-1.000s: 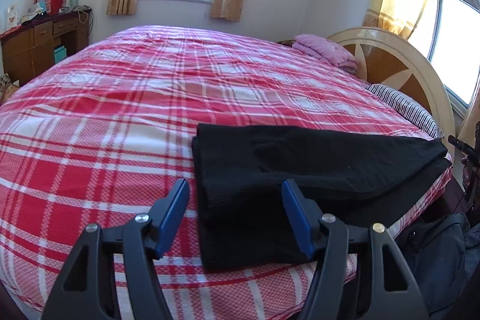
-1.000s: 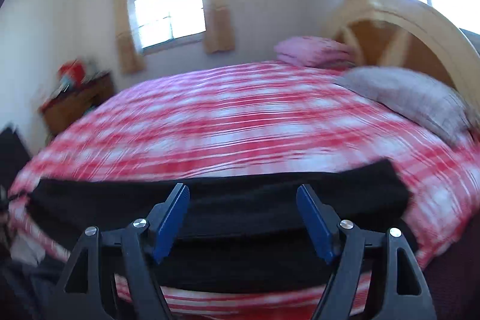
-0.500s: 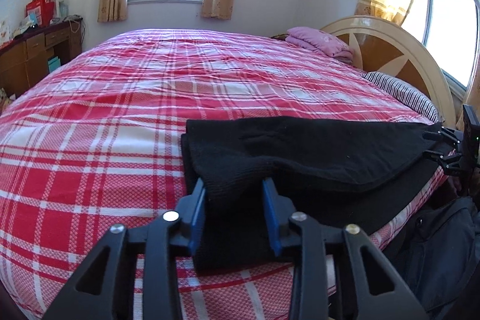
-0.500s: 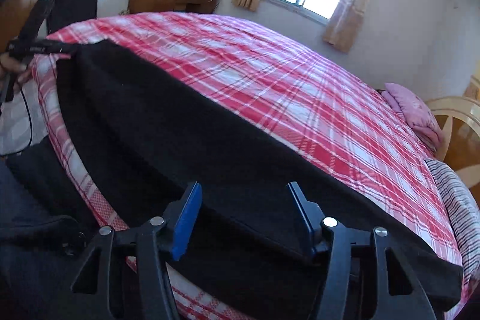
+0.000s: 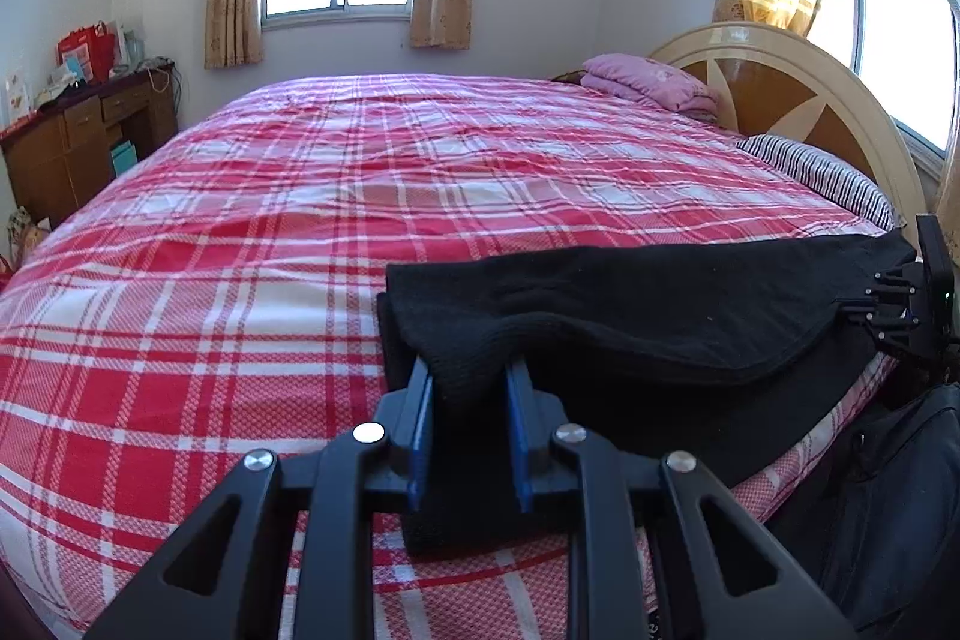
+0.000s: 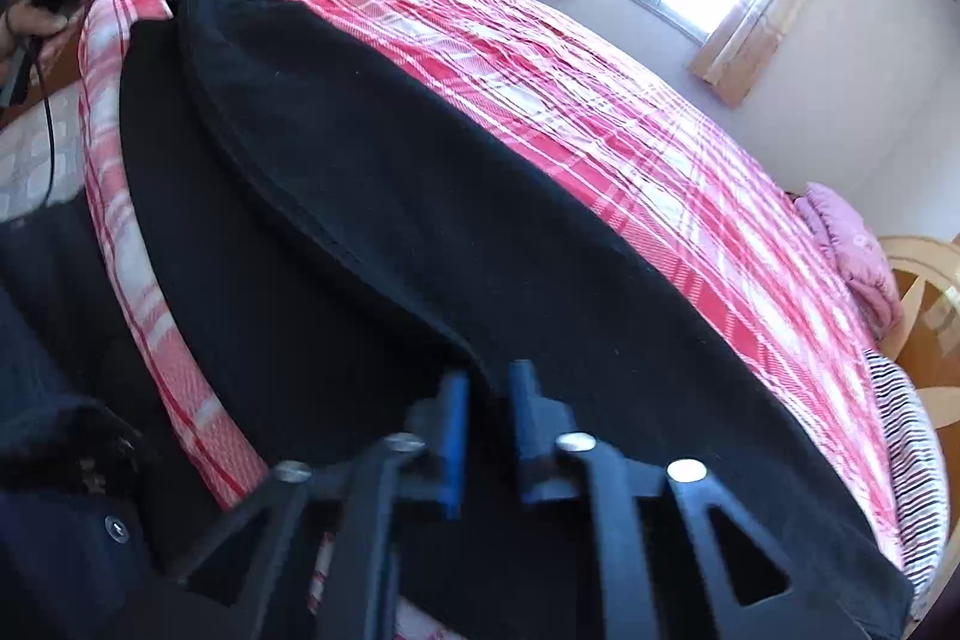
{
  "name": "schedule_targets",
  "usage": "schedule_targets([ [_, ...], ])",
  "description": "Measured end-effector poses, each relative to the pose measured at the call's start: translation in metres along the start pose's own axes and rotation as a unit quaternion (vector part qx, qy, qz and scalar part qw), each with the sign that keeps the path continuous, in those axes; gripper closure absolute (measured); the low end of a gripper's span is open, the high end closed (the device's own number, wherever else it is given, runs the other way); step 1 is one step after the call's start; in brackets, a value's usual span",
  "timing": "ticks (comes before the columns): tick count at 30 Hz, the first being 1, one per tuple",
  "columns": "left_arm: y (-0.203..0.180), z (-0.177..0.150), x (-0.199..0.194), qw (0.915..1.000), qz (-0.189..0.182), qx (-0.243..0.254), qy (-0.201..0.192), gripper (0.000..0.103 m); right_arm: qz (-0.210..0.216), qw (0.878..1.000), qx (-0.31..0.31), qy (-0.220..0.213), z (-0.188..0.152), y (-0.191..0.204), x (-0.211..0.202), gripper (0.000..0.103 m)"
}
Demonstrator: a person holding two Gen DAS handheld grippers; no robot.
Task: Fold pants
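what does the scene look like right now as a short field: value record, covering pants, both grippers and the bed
garment: black knit pants, lying along the near edge of the bed, top layer lifted at both ends
surface: bed with red and white plaid cover
left gripper: jaws have just been closing, now pinching the bunched left end of the pants
right gripper: jaws have just been closing, now clamped on the top layer's edge at the other end
also on bed: folded pink blanket, striped pillow

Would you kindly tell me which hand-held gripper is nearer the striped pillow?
Right. The right hand-held gripper grips the pants just below the striped pillow; the left hand-held gripper holds their far end.
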State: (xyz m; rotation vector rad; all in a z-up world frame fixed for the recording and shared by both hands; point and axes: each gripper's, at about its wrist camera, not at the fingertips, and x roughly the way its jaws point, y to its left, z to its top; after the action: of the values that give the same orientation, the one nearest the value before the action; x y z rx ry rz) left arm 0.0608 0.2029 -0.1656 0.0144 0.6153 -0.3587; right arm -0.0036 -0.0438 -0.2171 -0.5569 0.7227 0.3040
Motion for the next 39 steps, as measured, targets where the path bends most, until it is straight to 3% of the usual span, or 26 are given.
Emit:
schedule_targets([
  [5, 0.005, 0.002, -0.005, 0.9998, -0.017, -0.003, -0.013, 0.09, 0.005, 1.0, 0.007, -0.02, 0.005, -0.001, -0.025, 0.1],
  [13, 0.024, 0.003, -0.023, 0.997, -0.059, -0.028, -0.041, 0.091, 0.007, 0.999, 0.002, -0.034, 0.001, 0.007, -0.054, 0.1],
  [21, 0.024, -0.019, -0.012, 0.9975, -0.07, 0.0, -0.015, 0.091, 0.045, 0.998, -0.026, 0.02, -0.014, 0.029, -0.023, 0.1],
  [36, 0.029, -0.036, -0.023, 0.9945, -0.1, 0.0, -0.03, 0.091, 0.089, 0.996, 0.0, 0.016, -0.016, 0.016, -0.036, 0.1],
  [39, 0.032, -0.042, -0.019, 0.9946, -0.102, -0.002, -0.02, 0.091, 0.09, 0.995, -0.01, 0.037, -0.021, 0.02, -0.027, 0.1],
])
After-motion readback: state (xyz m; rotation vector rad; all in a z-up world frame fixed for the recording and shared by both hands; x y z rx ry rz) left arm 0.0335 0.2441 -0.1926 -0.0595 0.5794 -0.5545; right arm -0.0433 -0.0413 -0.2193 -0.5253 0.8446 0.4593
